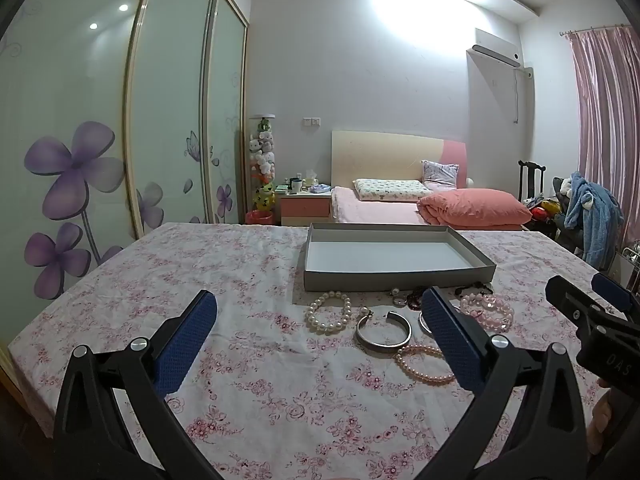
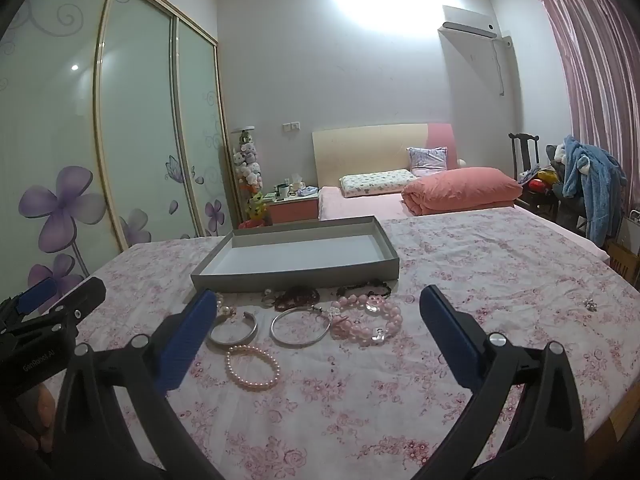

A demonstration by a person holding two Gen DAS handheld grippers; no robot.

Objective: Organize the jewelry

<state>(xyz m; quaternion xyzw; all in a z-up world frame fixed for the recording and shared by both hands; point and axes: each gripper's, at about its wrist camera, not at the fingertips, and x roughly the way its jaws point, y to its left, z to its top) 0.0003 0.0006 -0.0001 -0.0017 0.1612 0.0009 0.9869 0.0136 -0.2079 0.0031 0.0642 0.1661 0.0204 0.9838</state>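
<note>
Room: you are in a bedroom, facing a table under a pink floral cloth (image 1: 240,360), with a bed (image 1: 380,208) beyond it and a sliding wardrobe with purple flowers (image 1: 68,168) on your left.
Left tongs (image 1: 320,332): you hold them over the cloth with the jaws spread wide apart and nothing between the pads.
White pearl bracelet (image 1: 329,312): it lies just ahead of your left tongs, between the two fingers, close to the tray's near wall.
Silver cuff (image 1: 384,330): it lies open-ended just right of the white pearls, near your left tongs' right finger.
Pink pearl bracelet (image 2: 253,367): it lies nearest you, just beside your right tongs' left finger.
Grey tray (image 2: 296,272): it stands beyond all the jewelry, ahead of both tongs, its white floor bare.
Silver bangle (image 2: 300,326): it lies between your right tongs' fingers, ahead of the tips.
Dark bead strands (image 2: 296,296): they lie against the tray's near wall, beyond the bangle.
Large pink bead bracelet (image 2: 368,320): it lies right of the bangle, touching it.
Right tongs (image 2: 318,332): you hold them with the jaws wide apart and empty.
</note>
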